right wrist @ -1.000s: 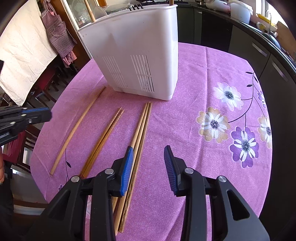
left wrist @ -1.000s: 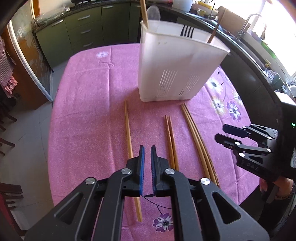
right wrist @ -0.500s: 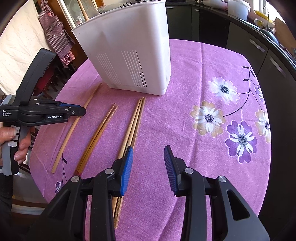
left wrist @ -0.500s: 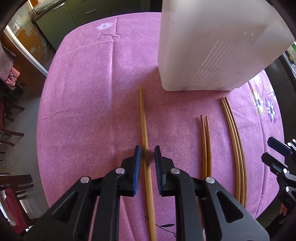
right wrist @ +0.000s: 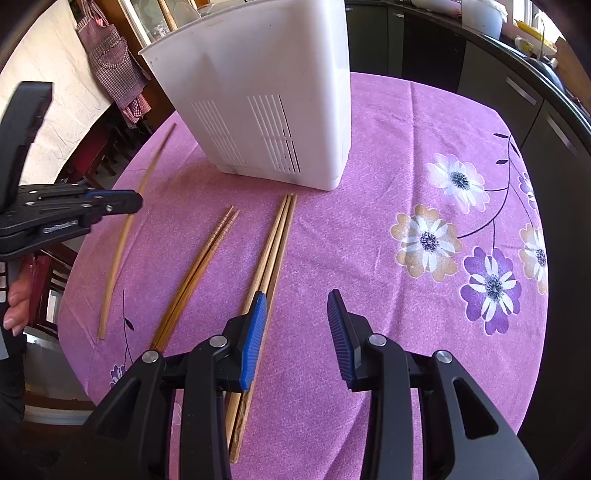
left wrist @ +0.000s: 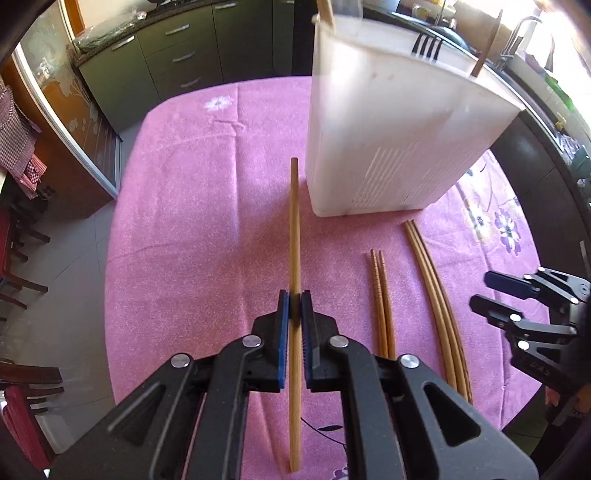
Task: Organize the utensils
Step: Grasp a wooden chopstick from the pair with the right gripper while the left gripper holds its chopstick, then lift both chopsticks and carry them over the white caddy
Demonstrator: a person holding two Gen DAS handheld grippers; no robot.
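Observation:
My left gripper is shut on a single long wooden chopstick, gripped near its middle and pointing toward the white utensil caddy. A short ridged chopstick pair and a longer pair lie to its right on the pink cloth. In the right wrist view, my right gripper is open and empty above the near end of the long pair. The ridged pair and the single chopstick lie to its left, with the left gripper at that chopstick. The caddy stands behind.
The caddy holds black fork tines and wooden handles. The round table has a pink floral cloth. Dark kitchen cabinets stand behind, chairs to the left. The table edge is close under both grippers.
My left gripper came down over the single chopstick, shut on it and lifted it slightly off the cloth. My right gripper stayed open and hardly moved.

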